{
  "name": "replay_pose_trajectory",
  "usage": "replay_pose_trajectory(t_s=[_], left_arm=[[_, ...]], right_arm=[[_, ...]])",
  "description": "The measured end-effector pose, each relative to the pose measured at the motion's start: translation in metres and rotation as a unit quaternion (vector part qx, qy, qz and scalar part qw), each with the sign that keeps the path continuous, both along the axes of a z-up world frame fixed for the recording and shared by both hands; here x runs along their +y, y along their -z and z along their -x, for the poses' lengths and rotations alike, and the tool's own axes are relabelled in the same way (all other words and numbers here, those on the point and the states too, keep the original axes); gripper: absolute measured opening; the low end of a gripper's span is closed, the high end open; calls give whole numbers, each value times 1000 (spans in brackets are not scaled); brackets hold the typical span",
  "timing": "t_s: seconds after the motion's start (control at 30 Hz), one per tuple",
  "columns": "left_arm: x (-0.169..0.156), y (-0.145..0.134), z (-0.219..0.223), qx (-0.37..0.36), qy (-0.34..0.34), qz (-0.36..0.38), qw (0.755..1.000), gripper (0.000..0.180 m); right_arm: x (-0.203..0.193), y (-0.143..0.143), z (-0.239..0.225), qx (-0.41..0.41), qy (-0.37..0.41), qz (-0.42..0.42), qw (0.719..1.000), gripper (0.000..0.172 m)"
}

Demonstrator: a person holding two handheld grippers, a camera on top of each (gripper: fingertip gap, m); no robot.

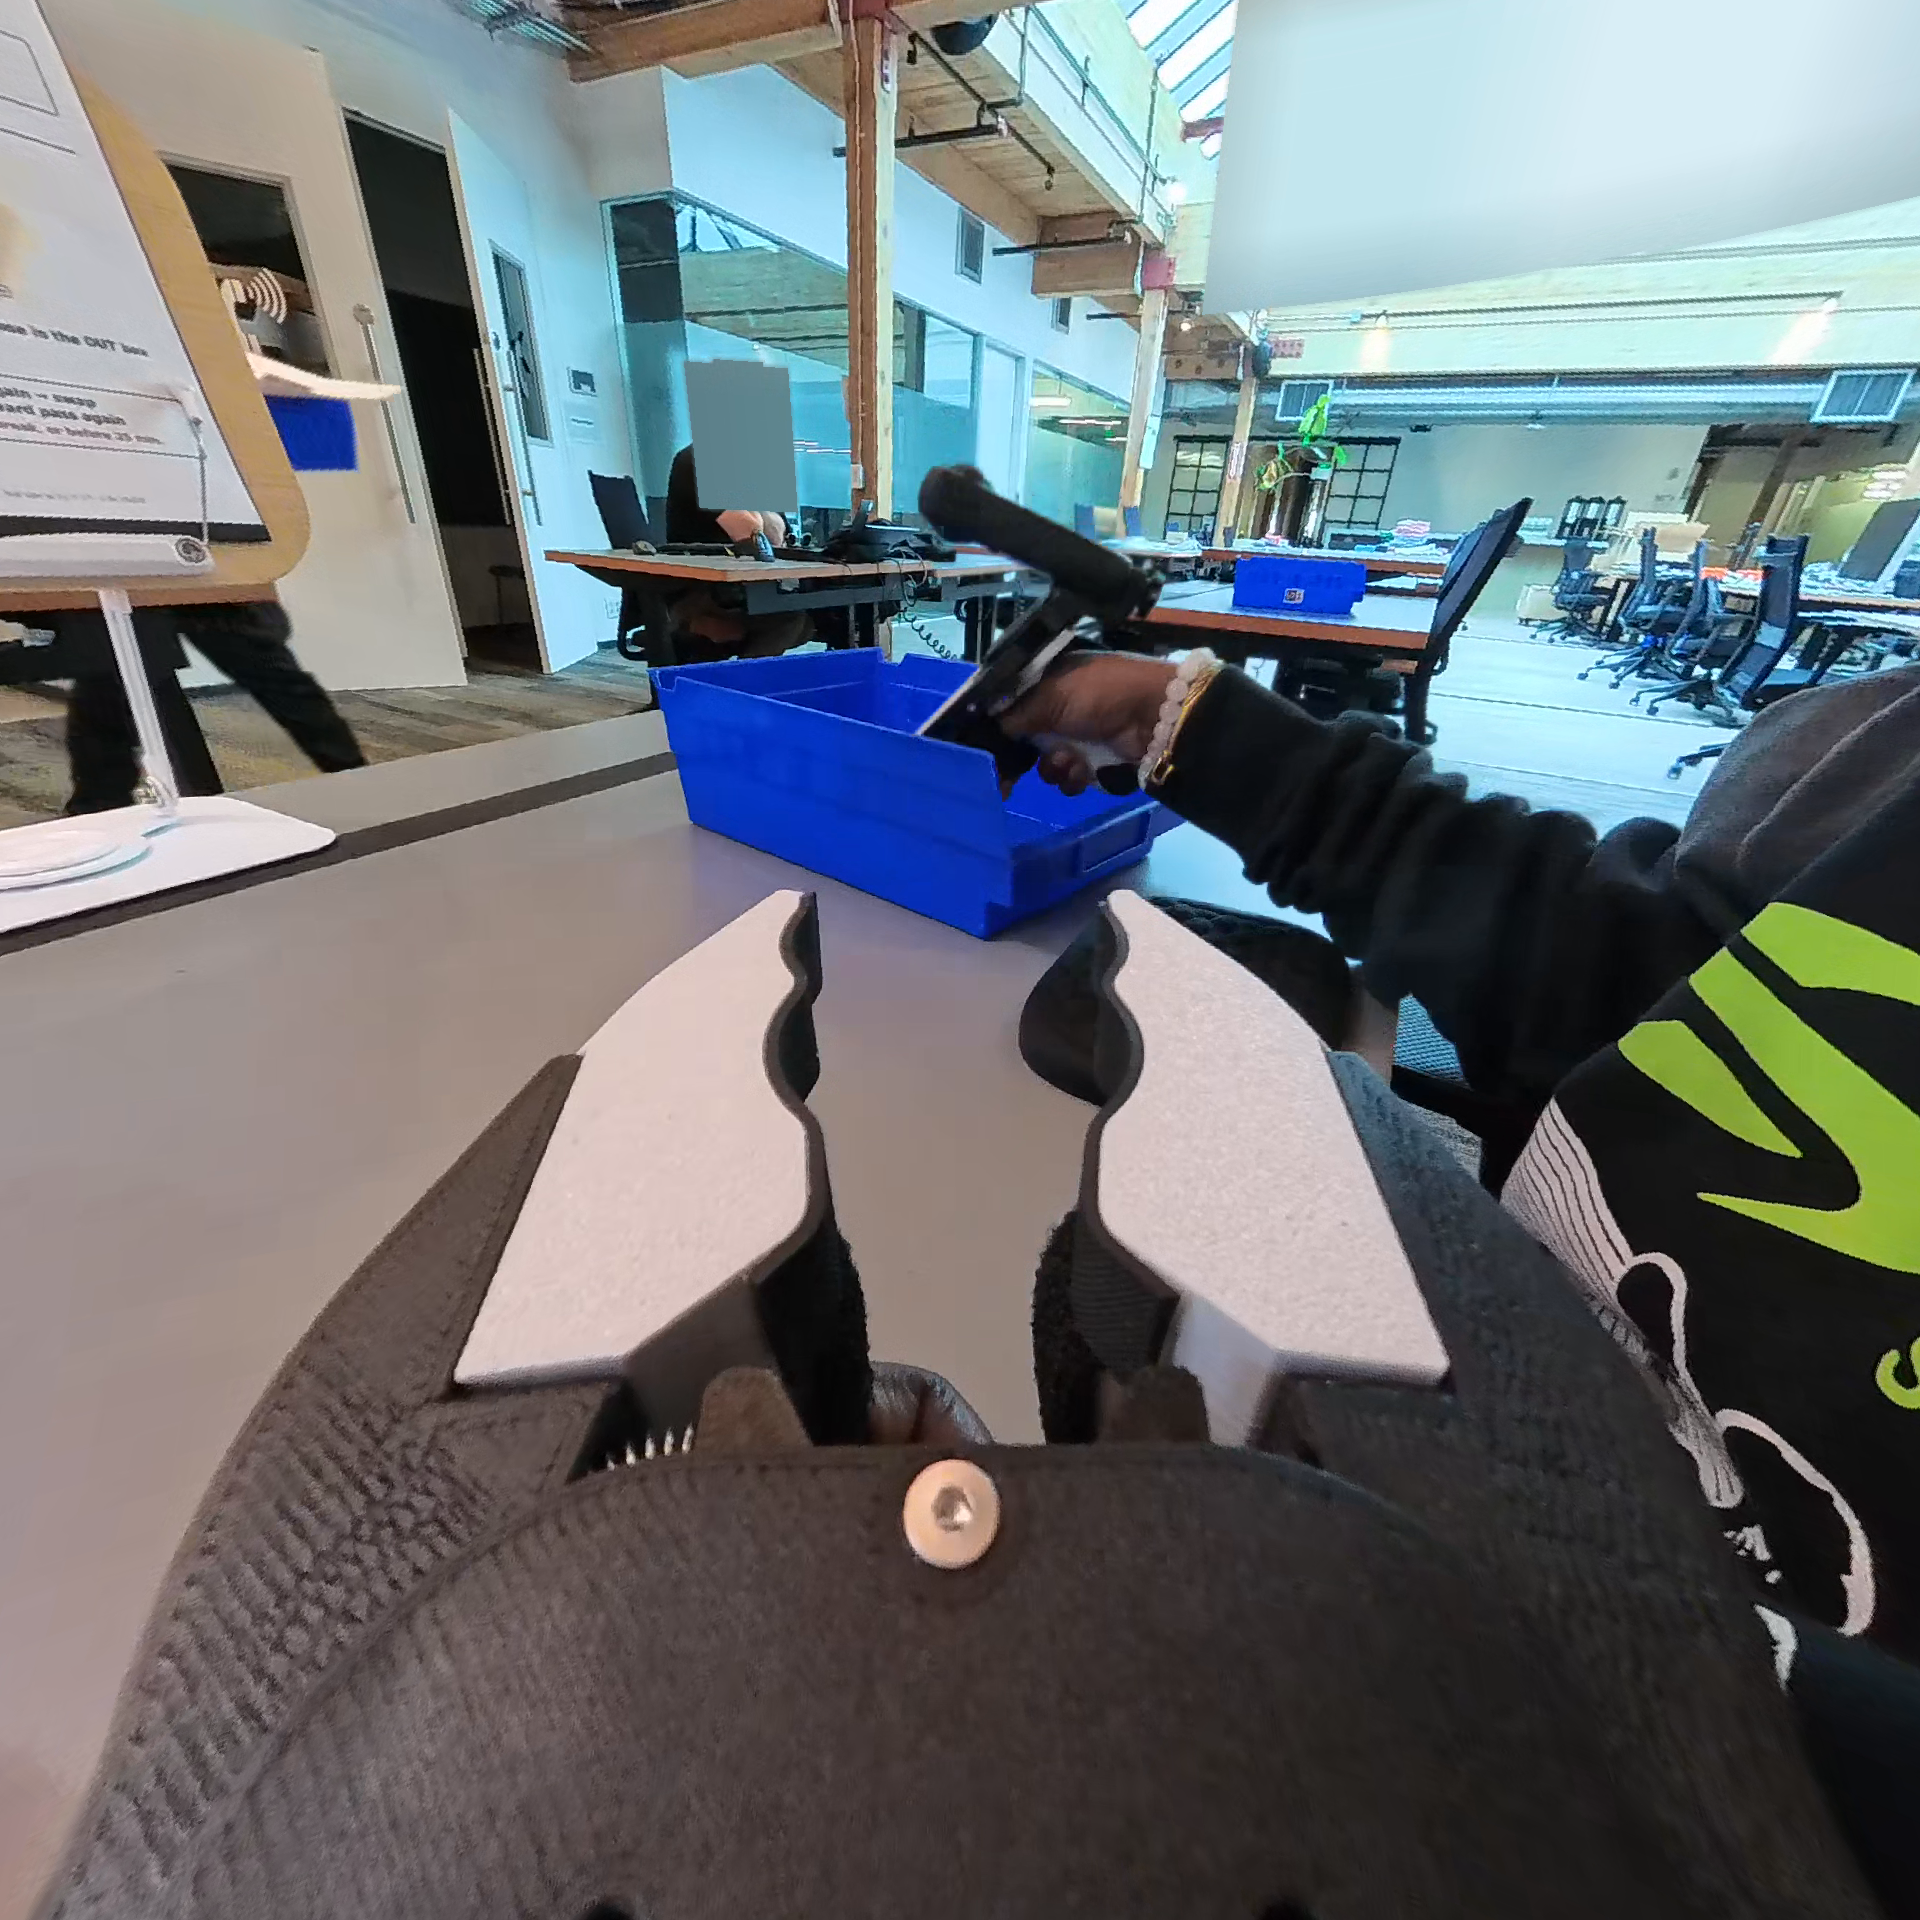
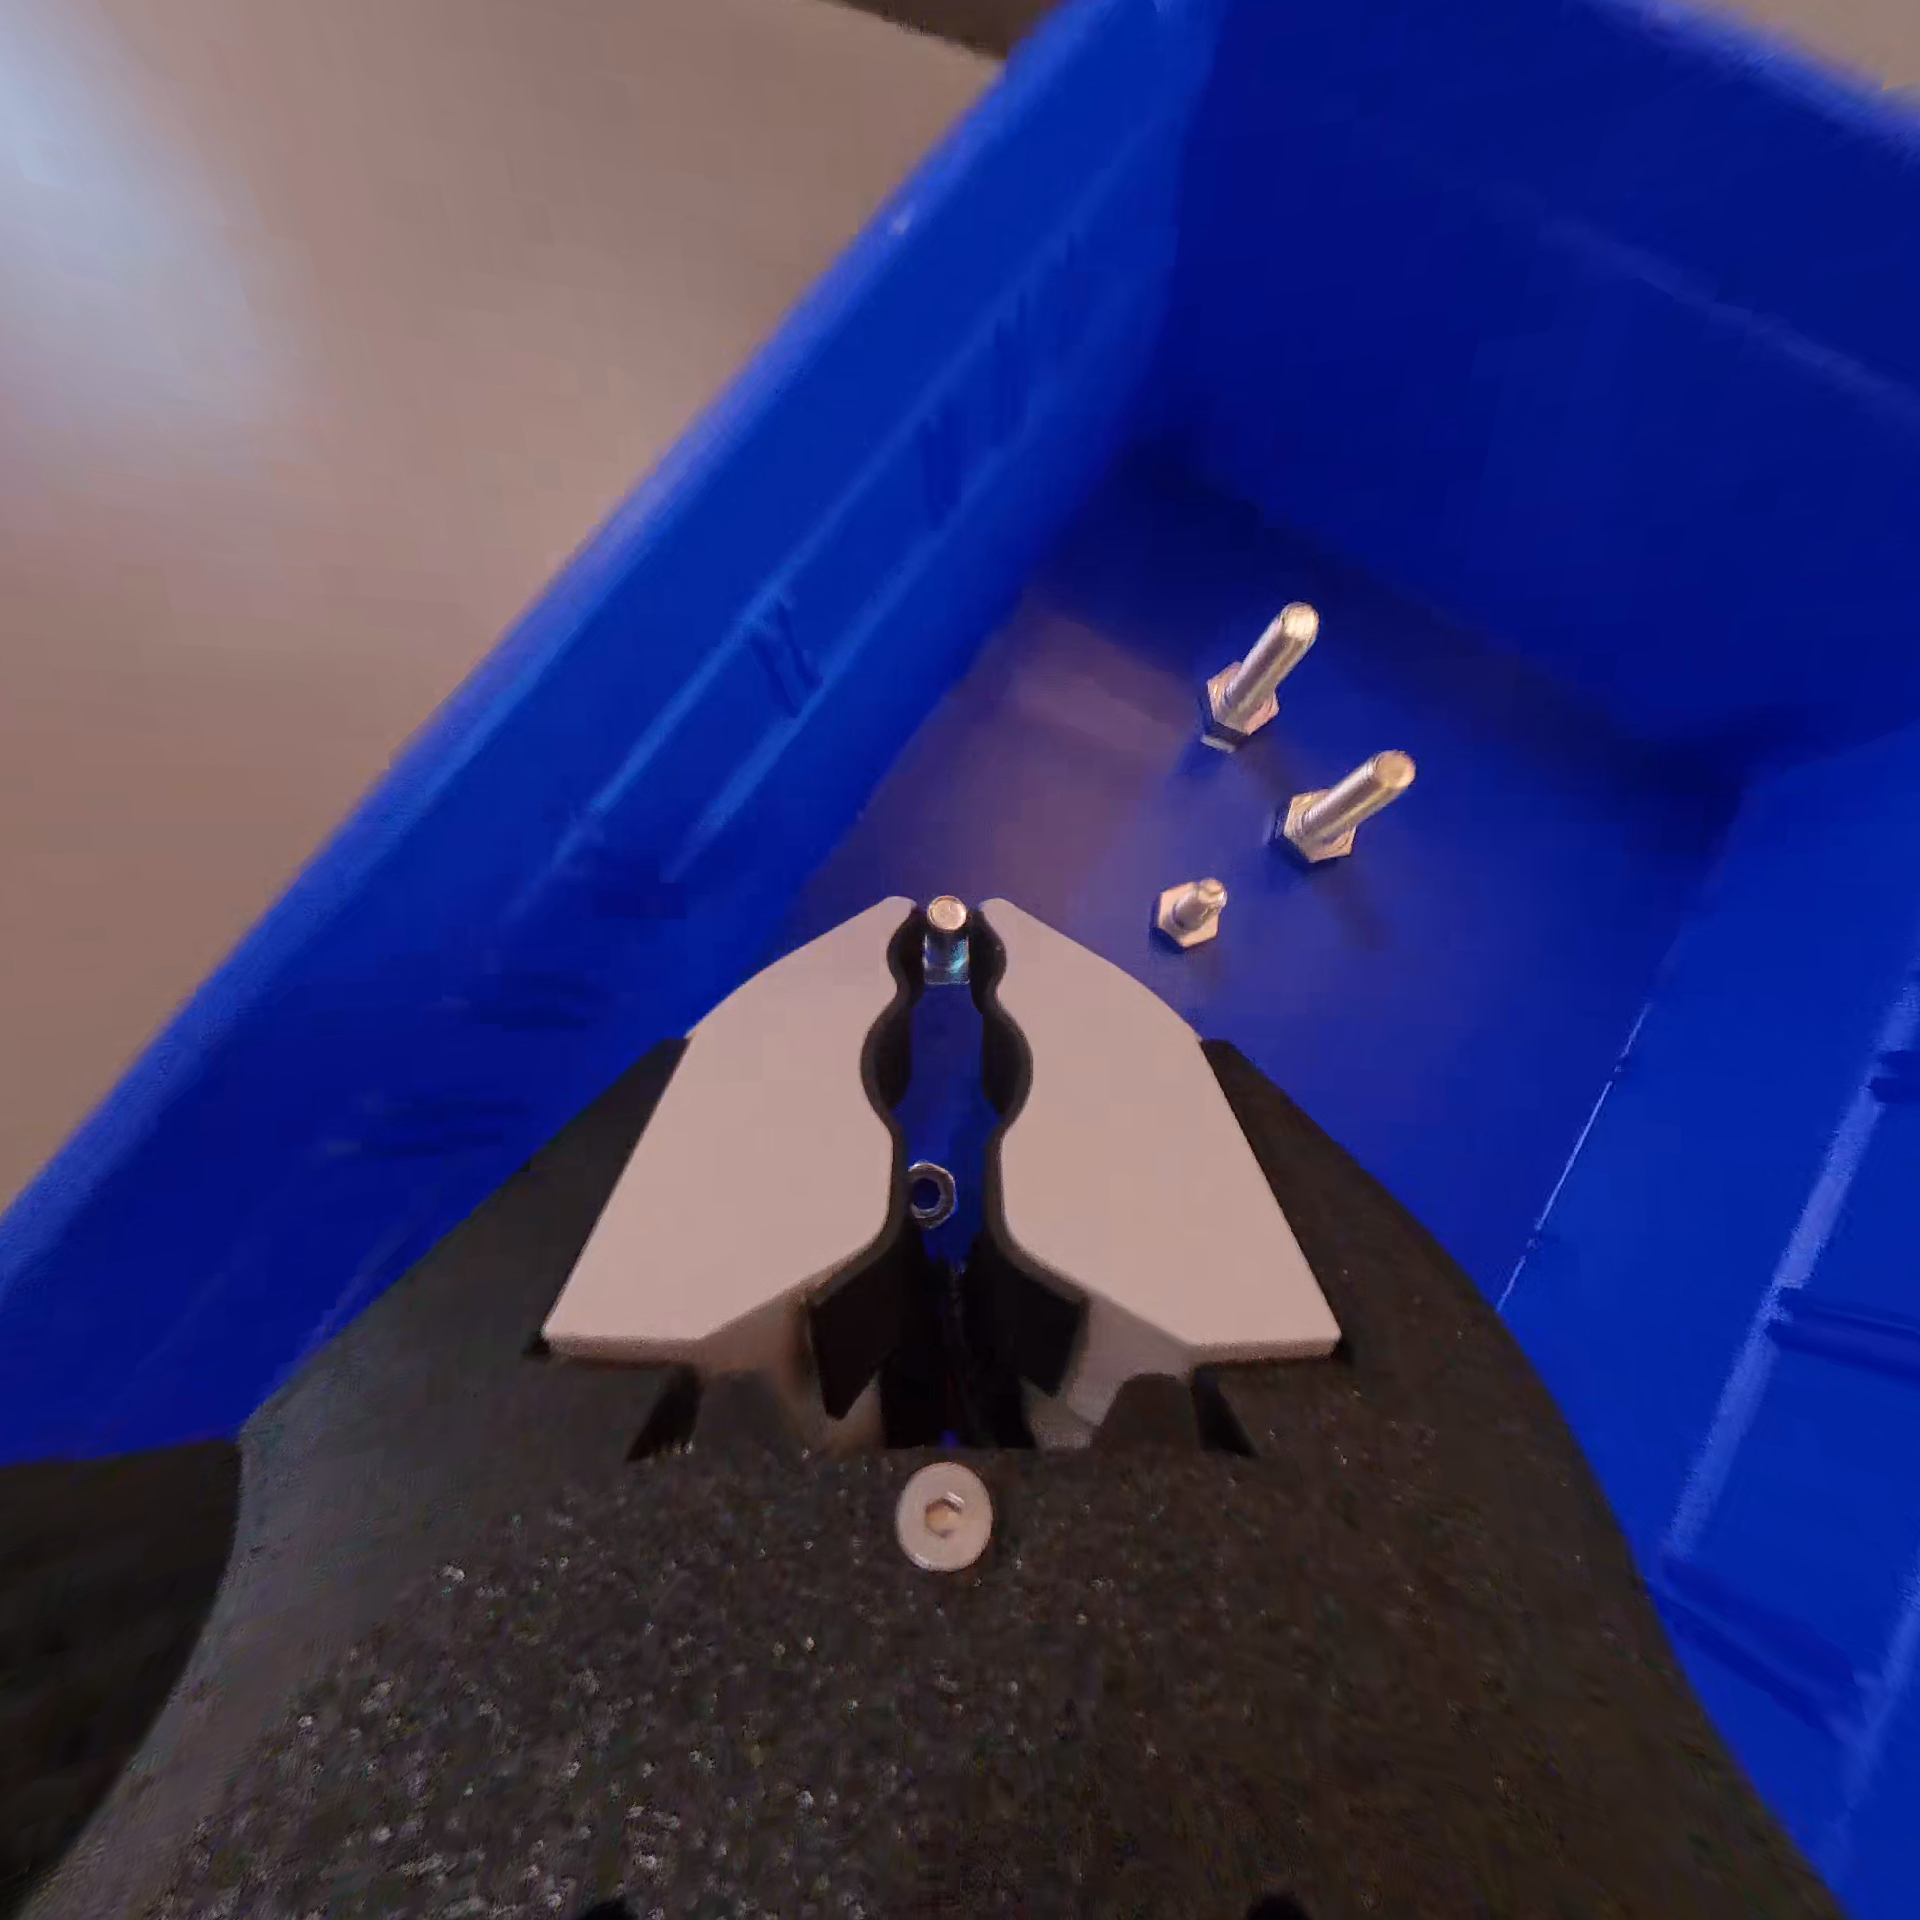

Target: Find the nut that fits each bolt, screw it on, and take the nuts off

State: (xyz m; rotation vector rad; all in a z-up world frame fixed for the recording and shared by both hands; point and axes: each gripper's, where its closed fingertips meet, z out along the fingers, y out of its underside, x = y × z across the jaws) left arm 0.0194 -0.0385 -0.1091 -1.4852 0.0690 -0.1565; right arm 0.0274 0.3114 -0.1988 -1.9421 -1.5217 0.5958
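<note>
My right gripper (image 2: 945, 914) is inside the blue bin (image 2: 727, 675) and is shut on a small silver bolt (image 2: 947, 940), which stands upright between the fingertips. Two long bolts (image 2: 1252, 675) (image 2: 1340, 805) and a short bolt (image 2: 1190, 914) stand on their heads on the bin floor to the right. A small nut (image 2: 932, 1195) lies on the floor below the fingers. My left gripper (image 1: 958, 914) is open and empty above the grey table (image 1: 312, 1091), just short of the bin (image 1: 831, 800). The right gripper (image 1: 997, 675) shows there reaching into the bin.
A white sign stand (image 1: 135, 831) sits on the table at the far left. The person's dark sleeve (image 1: 1403, 831) crosses from the right to the bin. Desks and office chairs stand far behind. The grippers' ends are close to 35 cm from one another.
</note>
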Motion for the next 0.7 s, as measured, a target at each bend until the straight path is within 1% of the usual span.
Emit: replay_pose_trajectory(t_s=[0.13,0.3,0.47,0.57,0.63,0.7], left_arm=[[-1,0,2,3,-4,2,1000,50],[-2,0,4,10,-12,6,1000,50],[-2,0,4,12,-14,7,1000,50],[-3,-1,5,14,-17,8,1000,50],[-4,-2,7,16,-20,10,1000,50],[-5,-2,9,18,-25,12,999,50]], right_arm=[[8,16,-1,-25,11,3,1000,8],[10,25,-3,-54,10,2,998,8],[10,28,-5,-62,10,10,998,9],[9,25,-6,-59,10,8,998,13],[8,15,-5,-34,12,3,999,16],[6,0,-3,0,19,-14,1000,21]])
